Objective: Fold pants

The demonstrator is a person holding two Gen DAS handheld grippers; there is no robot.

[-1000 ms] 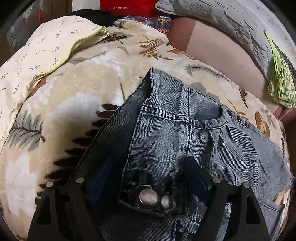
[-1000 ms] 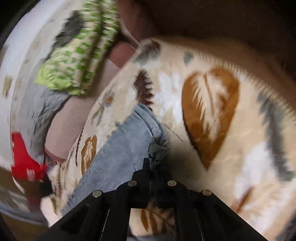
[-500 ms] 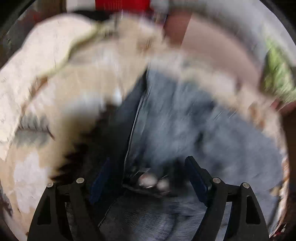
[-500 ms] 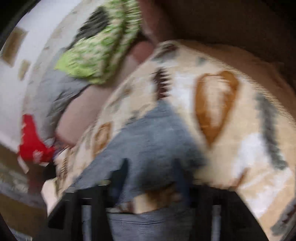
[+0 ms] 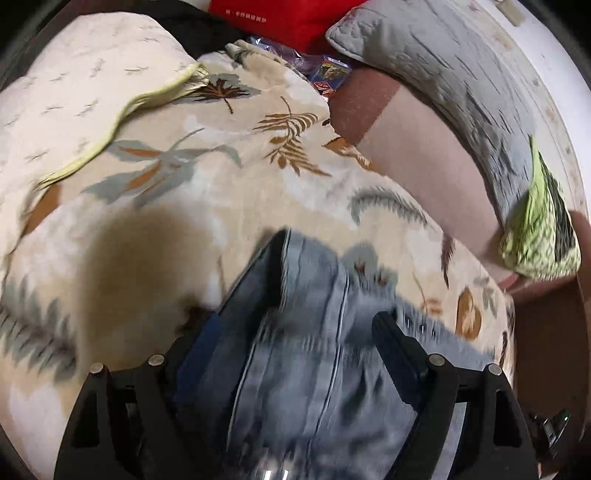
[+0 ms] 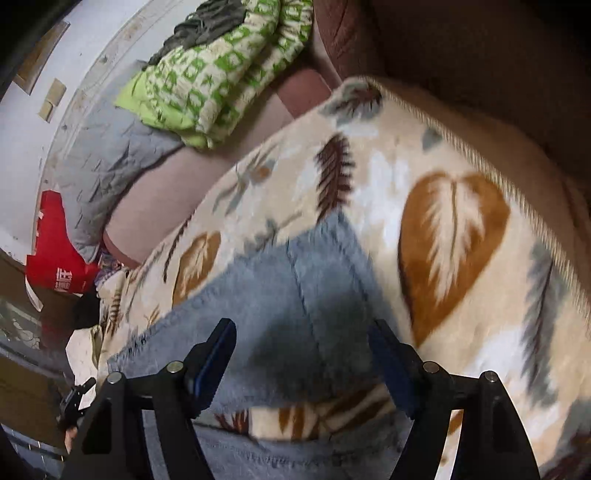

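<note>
Landmark: leaf-print blanket [image 5: 229, 177], spread over the sofa.

1. Pants [image 5: 314, 369]: grey-blue denim, lying flat on blanket, blurred in both views. In left wrist view a dark folded edge runs along the denim's left side. In right wrist view a leg section [image 6: 266, 295] lies across blanket w/ frayed hem toward the left.
2. Left gripper [image 5: 291, 332]: jaws wide apart, nothing clamped; denim lies between and below the fingers.
3. Right gripper [image 6: 301, 339]: jaws wide apart, nothing clamped; positioned over leg section.
4. Green patterned cloth [image 6: 218, 74]: beyond blanket's far edge, resting on grey quilt [image 6: 107, 155].
5. Red bag [image 5: 291, 18]: behind blanket, approx. at far end
</note>
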